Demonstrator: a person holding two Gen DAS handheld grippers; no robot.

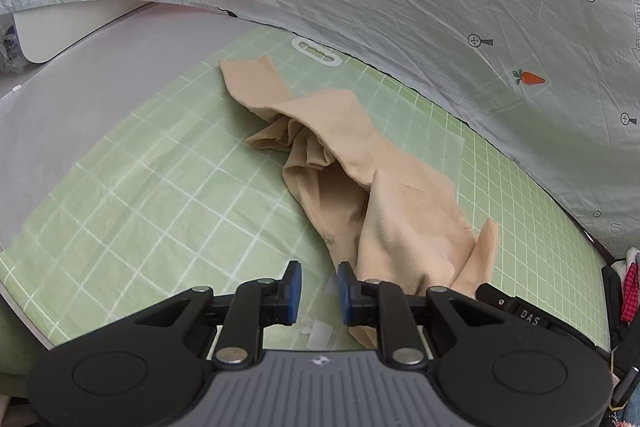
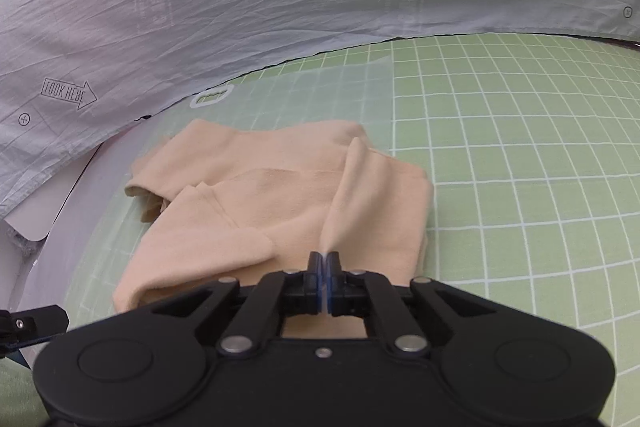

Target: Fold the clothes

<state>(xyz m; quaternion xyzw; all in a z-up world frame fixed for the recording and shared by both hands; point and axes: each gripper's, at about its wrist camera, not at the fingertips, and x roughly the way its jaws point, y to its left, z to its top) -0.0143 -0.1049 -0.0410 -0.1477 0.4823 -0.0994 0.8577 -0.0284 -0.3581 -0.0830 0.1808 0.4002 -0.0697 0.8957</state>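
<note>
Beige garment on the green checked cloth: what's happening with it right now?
A person is folding a beige garment on a green checked cloth, with a gripper in each hand. The right gripper is pinched shut on a ridge of the fabric, pulling it up into a peak. The left gripper has a gap between its jaws beside the garment's near edge, holding nothing. The garment lies crumpled, not yet neatly folded.

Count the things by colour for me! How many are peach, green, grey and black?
Peach: 1, the garment
Green: 1, the checked sheet
Grey: 1, the carrot-print cloth
Black: 2, the left tool and the right tool, pinching a peach fold
Total: 5
</note>
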